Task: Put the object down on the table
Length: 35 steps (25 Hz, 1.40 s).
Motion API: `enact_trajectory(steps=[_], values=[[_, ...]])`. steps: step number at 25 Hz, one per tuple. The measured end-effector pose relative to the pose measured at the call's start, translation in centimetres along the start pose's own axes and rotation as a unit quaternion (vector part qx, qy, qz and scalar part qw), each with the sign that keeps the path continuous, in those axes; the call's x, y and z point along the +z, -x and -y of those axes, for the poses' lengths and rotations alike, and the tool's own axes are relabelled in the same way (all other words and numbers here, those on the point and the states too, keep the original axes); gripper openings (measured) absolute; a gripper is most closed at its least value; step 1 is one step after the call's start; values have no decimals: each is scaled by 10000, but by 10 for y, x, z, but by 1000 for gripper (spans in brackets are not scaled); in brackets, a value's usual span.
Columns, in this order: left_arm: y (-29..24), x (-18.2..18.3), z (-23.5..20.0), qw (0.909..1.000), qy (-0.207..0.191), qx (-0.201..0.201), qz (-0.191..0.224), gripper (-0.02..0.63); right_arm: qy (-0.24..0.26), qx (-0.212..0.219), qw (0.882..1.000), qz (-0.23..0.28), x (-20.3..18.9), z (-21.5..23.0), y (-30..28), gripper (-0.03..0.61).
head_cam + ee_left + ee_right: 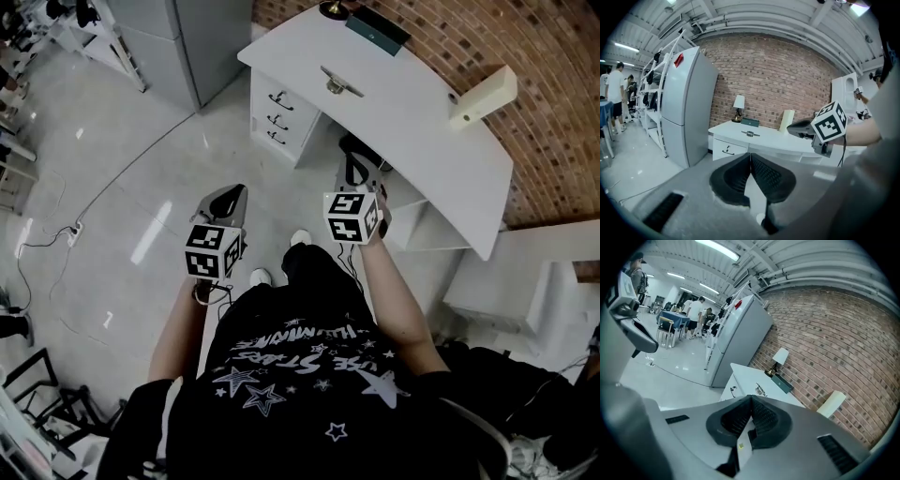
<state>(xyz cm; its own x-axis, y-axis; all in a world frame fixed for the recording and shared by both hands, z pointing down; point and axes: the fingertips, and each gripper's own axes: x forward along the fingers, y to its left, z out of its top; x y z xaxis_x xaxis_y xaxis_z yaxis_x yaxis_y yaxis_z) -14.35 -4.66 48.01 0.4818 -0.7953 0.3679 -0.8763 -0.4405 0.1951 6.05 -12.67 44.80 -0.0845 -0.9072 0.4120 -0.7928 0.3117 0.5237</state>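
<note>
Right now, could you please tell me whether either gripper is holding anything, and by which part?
Nothing is held. The left gripper and the right gripper are both closed, with nothing between them.

Small metal object (341, 84), lying flat, on curved white desk (422, 122); near its middle

black shirt (309, 394), print perhaps "STARS", rest illegible
</note>
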Motion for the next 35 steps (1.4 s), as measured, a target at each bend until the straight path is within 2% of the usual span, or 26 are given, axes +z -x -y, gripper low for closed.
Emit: enact_trajectory(steps=[8, 17, 29, 35], values=[[-7, 2, 26, 9998, -102, -184, 4, 21, -337, -126, 9993, 42, -17, 25, 23, 2], [-13, -5, 79, 9998, -73, -171, -65, 21, -348, 236, 9990, -123, -56, 34, 46, 2], [12, -34, 172, 9993, -219, 44, -284, 21, -364, 745, 9965, 137, -107, 53, 108, 2], [29, -51, 202, 9990, -124, 254, -332, 21, -425, 945, 9943, 255, -126, 58, 133, 2]])
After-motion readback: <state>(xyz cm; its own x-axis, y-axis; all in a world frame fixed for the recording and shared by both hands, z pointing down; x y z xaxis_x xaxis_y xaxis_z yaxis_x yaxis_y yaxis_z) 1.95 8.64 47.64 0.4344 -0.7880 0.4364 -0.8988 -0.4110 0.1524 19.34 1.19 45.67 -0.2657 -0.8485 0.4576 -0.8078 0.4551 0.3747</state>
